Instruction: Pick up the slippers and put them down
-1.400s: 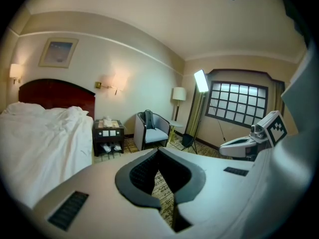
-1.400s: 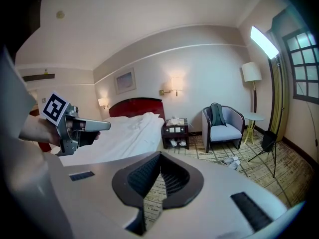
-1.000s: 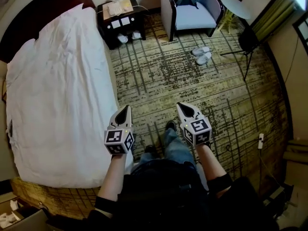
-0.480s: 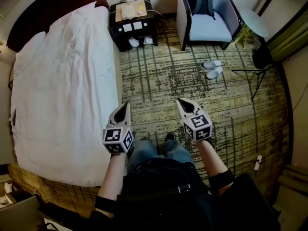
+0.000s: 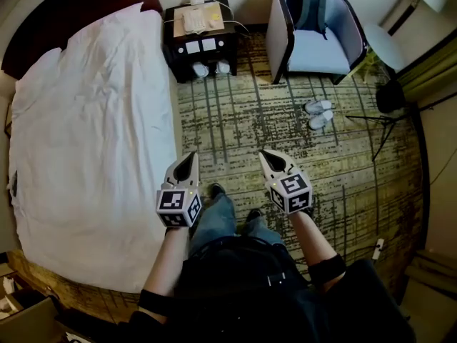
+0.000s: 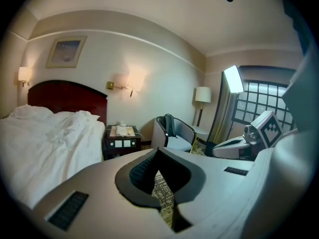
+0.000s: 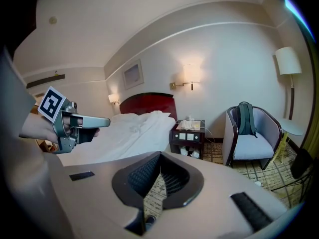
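Note:
A pair of white slippers [image 5: 318, 114] lies on the patterned carpet in front of the armchair, far ahead of both grippers. A second white pair [image 5: 211, 68] sits in the nightstand's lower shelf; the right gripper view shows this second pair [image 7: 188, 153] too. My left gripper [image 5: 188, 157] is held out beside the bed, shut, with nothing in it. My right gripper [image 5: 265, 154] is level with it over the carpet, also shut and empty. In each gripper view the jaws meet with only carpet showing beneath them.
A bed with a white duvet [image 5: 86, 141] fills the left. A dark nightstand [image 5: 200, 38] stands at its head, and an armchair [image 5: 318, 31] holding a backpack to the right. A light stand [image 5: 389, 98] and a round table [image 5: 389, 45] crowd the right side.
The whole room has slid down the head view as the person walked forward; the slippers by the chair are nearer. Both grippers stay shut and held out in front.

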`<state>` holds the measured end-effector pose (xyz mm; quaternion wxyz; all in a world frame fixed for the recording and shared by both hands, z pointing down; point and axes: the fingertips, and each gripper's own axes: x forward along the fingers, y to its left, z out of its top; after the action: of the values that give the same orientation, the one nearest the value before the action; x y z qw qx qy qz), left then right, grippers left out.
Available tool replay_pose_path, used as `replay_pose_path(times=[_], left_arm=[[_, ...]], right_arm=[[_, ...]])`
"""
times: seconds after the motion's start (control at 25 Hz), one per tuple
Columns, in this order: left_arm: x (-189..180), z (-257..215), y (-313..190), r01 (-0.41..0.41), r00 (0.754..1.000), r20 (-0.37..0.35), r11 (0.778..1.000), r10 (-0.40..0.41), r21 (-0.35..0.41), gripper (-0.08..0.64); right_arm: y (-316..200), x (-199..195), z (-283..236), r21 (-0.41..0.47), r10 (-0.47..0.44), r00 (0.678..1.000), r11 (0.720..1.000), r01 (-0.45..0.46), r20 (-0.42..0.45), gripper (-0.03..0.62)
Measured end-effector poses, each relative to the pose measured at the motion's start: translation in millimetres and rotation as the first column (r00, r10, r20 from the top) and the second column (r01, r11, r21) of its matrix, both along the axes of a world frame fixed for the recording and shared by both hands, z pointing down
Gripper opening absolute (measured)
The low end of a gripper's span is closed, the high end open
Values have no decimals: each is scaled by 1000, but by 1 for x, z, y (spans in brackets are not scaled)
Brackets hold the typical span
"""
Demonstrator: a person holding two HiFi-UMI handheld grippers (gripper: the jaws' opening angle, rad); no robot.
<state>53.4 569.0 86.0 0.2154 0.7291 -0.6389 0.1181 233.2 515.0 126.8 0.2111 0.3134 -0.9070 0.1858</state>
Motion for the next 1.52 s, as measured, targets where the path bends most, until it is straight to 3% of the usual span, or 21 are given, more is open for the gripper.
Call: replay_pose_path(times=[0.36, 0.6, 0.96, 1.2, 1.52], left_arm=[[-78, -12, -84, -70, 997, -4, 994, 71, 85, 2], [-105, -14, -115, -57, 998, -21, 996, 59, 72, 2], [-105, -3, -179, -49, 999, -15, 998, 49, 32, 2], [-101, 11, -246, 6, 1000, -7, 1000, -7, -5, 2], [-84, 10, -345, 42, 999, 14, 999, -42, 3, 2]], right_arm=[[-70, -87, -14, 41, 21, 1000, 999, -20, -23, 0], [-101, -111, -21, 60, 23, 999, 998, -21, -35, 0], [-176, -117, -10, 46, 9, 1000, 999, -8, -27, 0], [-251, -119, 3, 27, -43, 999, 999, 43, -8, 0], [-345, -115, 1, 26, -119, 993, 993, 119, 16, 2]])
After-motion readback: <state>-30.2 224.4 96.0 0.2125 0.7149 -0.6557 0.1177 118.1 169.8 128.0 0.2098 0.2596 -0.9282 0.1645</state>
